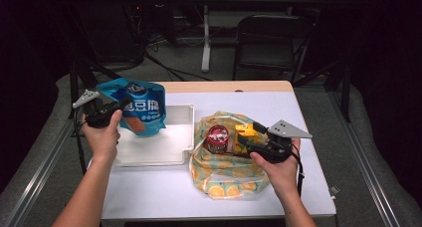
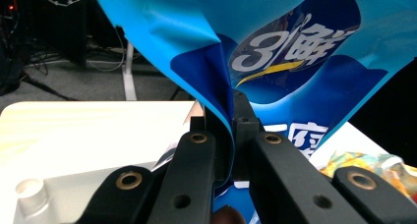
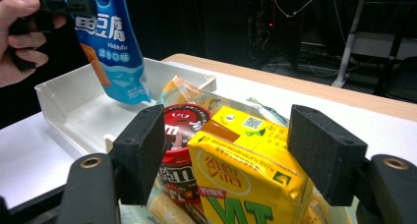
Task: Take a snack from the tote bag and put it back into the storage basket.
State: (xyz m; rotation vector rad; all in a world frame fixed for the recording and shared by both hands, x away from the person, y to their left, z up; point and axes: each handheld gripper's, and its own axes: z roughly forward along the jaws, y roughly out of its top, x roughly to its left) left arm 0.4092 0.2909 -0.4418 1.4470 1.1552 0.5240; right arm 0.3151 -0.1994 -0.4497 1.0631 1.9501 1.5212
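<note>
Dark surroundings with a chair and cabling frame a white surface (image 1: 278, 107) in the high view, where a white tray (image 1: 180, 112) sits left of a citrus-print bag (image 1: 219, 184) holding groceries. The left claw (image 1: 117, 105) holds a blue snack pouch (image 1: 142, 107) aloft over the tray's rear left corner, clear of the tray floor. The right claw (image 1: 246, 137) hovers over the bag's contents, beside a round red-lidded tin (image 1: 217, 135). In the left gripper view, the left claw (image 2: 223, 111) has its jaws clamped tight on a fold of the blue snack pouch (image 2: 295, 52), with the tray visible below. In the right gripper view, the right claw (image 3: 226, 155) stands wide, its jaws either side of a yellow drink carton (image 3: 241, 175) but not yet gripping it. Judged step: unpacking, pouch in transfer to the tray. Next move likely calls for lowering and releasing the pouch, then closing on the carton squarely.
</note>
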